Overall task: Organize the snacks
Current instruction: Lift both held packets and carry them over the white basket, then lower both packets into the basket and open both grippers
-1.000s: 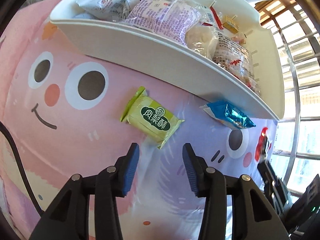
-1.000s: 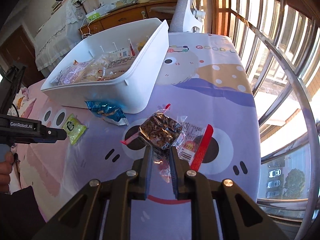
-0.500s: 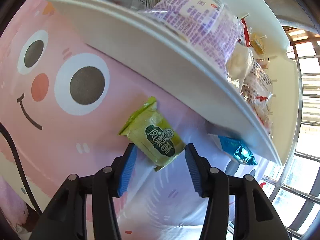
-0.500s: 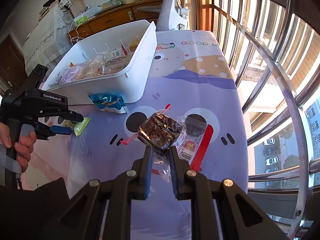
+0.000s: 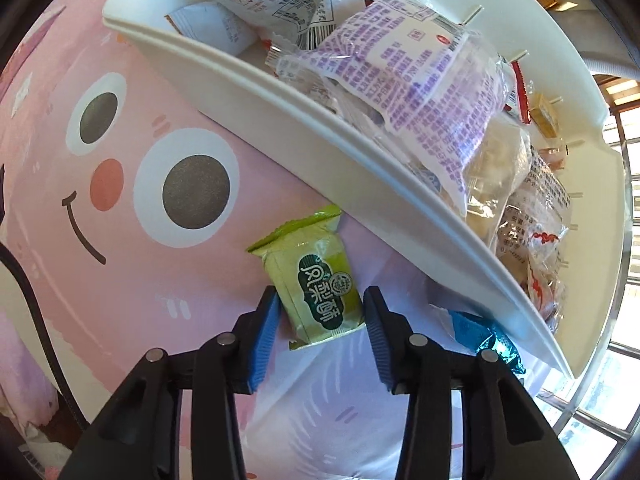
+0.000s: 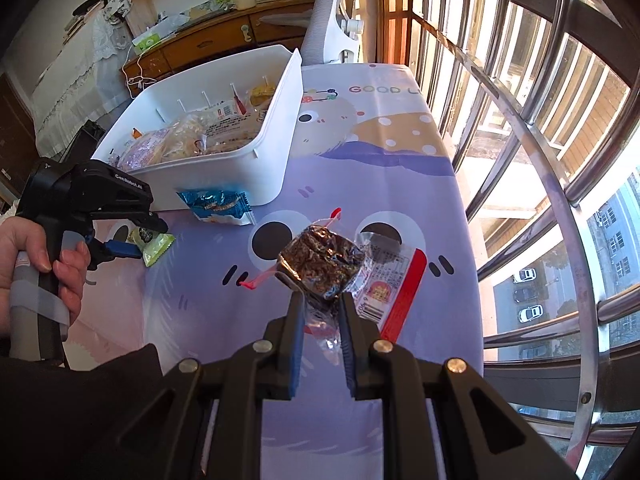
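Note:
A green snack packet (image 5: 316, 280) lies on the cartoon tablecloth just in front of the white bin (image 5: 320, 128). My left gripper (image 5: 320, 320) is open, with its blue pads on either side of the packet's near end; it also shows in the right wrist view (image 6: 132, 236). My right gripper (image 6: 320, 312) is shut on the clear wrapper of a dark brown snack (image 6: 320, 260) and holds it above the table. The white bin (image 6: 276, 136) holds several packaged snacks.
A blue foil packet (image 6: 218, 206) lies against the bin's near wall; it shows in the left wrist view (image 5: 484, 332). A red and clear packet (image 6: 392, 284) lies under the held snack. Metal window bars (image 6: 540, 160) run along the table's right edge.
My left gripper has moved forward over the green packet, which now sits between its open fingers. My right gripper has kept hold of the brown snack and lifted slightly.

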### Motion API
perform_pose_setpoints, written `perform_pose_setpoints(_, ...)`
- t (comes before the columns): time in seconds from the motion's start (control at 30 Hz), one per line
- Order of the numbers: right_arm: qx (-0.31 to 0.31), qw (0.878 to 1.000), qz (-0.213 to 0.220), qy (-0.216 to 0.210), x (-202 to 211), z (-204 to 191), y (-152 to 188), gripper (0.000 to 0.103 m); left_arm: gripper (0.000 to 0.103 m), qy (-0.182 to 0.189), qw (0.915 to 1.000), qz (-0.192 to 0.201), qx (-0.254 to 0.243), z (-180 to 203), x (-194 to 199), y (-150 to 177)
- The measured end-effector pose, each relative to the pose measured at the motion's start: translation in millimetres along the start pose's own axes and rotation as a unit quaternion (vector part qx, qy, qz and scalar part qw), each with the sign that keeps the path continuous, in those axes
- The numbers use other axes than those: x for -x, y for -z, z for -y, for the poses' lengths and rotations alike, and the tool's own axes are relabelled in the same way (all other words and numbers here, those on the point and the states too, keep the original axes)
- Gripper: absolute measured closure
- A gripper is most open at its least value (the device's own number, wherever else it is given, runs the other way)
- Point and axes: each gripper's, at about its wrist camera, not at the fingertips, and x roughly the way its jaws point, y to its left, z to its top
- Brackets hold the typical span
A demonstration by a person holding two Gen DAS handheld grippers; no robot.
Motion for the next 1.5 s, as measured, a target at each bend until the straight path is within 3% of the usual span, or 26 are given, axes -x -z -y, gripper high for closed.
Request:
perform_pose_setpoints(0.17, -0.005, 1.000, -0.002, 0.006, 2, -2, 2, 0.087, 0.064, 0.007, 0.9996, -0.011, -0.026, -5, -3, 11)
perform_pose_setpoints(0.33, 0.003, 1.000, 0.001, 0.005, 5, -12, -1, 0.087, 0.065, 0.005, 0.9987, -0.046, -0.020, -36, -6, 11)
perform_pose_setpoints(0.5, 0.019, 1.000, 0.008, 0.003, 9, -24, -8, 0.087, 0.066, 0.007, 0.9964, -0.081, 0.023, -72, -6, 13)
perform_pose_setpoints(0.67, 0.042, 0.999, 0.024, 0.003, 16, -40, -21, 0.087, 0.067, 0.010, 0.9942, -0.081, 0.070, -118, 11, 8)
perform_pose_setpoints(0.9, 0.070, 0.996, 0.053, 0.006, 27, -59, -50, 0.087, 0.067, 0.036, 0.9896, -0.034, 0.135, -179, 59, -12)
perform_pose_setpoints(1.07, 0.084, 0.994, 0.071, 0.001, 32, -74, -72, 0.087, 0.067, 0.060, 0.9886, 0.026, 0.135, -192, 102, -21)
perform_pose_setpoints(1.2, 0.095, 0.992, 0.084, -0.001, 32, -91, -88, 0.086, 0.067, 0.082, 0.9898, 0.070, 0.093, -195, 148, -42)
perform_pose_setpoints(1.3, 0.099, 0.991, 0.093, -0.005, 32, -102, -98, 0.086, 0.066, 0.116, 0.9857, 0.108, 0.057, -191, 176, -47)
perform_pose_setpoints(1.5, 0.098, 0.989, 0.106, -0.011, 30, -123, -115, 0.086, 0.066, 0.150, 0.9791, 0.130, -0.046, -153, 199, -80)
